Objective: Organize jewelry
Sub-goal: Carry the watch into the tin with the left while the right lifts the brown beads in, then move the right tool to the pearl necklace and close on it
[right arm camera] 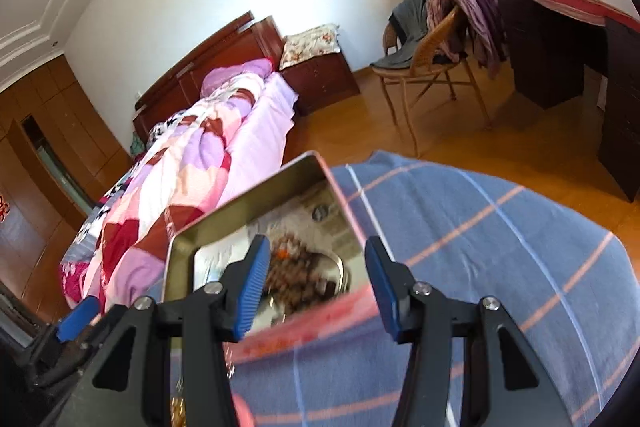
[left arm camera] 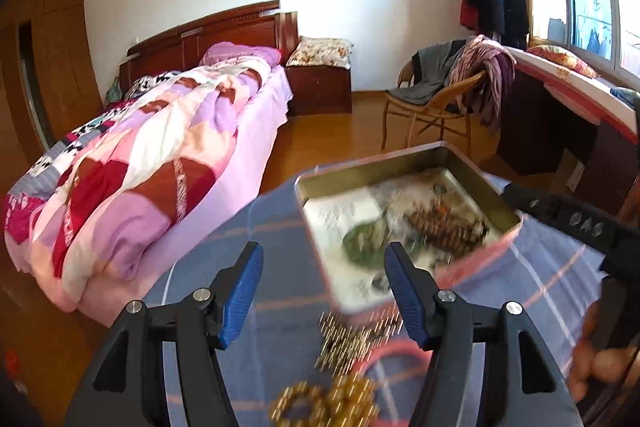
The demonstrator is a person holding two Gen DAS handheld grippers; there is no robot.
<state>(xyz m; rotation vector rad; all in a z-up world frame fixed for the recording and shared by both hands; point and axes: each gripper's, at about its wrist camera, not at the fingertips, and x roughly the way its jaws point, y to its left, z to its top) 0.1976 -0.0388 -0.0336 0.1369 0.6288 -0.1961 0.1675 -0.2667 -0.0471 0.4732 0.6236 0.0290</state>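
A bed (left arm camera: 132, 163) with a patchwork quilt of pink, purple and red fills the left half of the left wrist view, its dark wooden headboard (left arm camera: 208, 35) against the white wall. A wicker chair (left arm camera: 432, 95) draped with clothes stands at the right of centre, beside a long dark window bench (left arm camera: 560, 107) carrying a floral cushion.

Lower in the frame lies the desk (left arm camera: 540, 267), covered by a blue cloth with pink and white check lines. On it sits an open metal tin (left arm camera: 472, 163) with a pink outer wall, at lower centre-right in the left view and lower centre-left in the right wrist view (right arm camera: 188, 247). Inside the tin lie a brown beaded piece (left arm camera: 444, 227), a green round piece (left arm camera: 360, 239) and some smaller blurred items on a white lining.

At the bottom of the left view, on the cloth in front of the tin, lie gold beaded bracelets (left arm camera: 328, 403) and a blurred gold chain (left arm camera: 340, 343).

The left tongs (left arm camera: 324, 291) stand open above the gold pieces, nothing pressed between the blue pads. The right tongs (right arm camera: 316, 283) are also open, empty, their pads over the tin's near wall.
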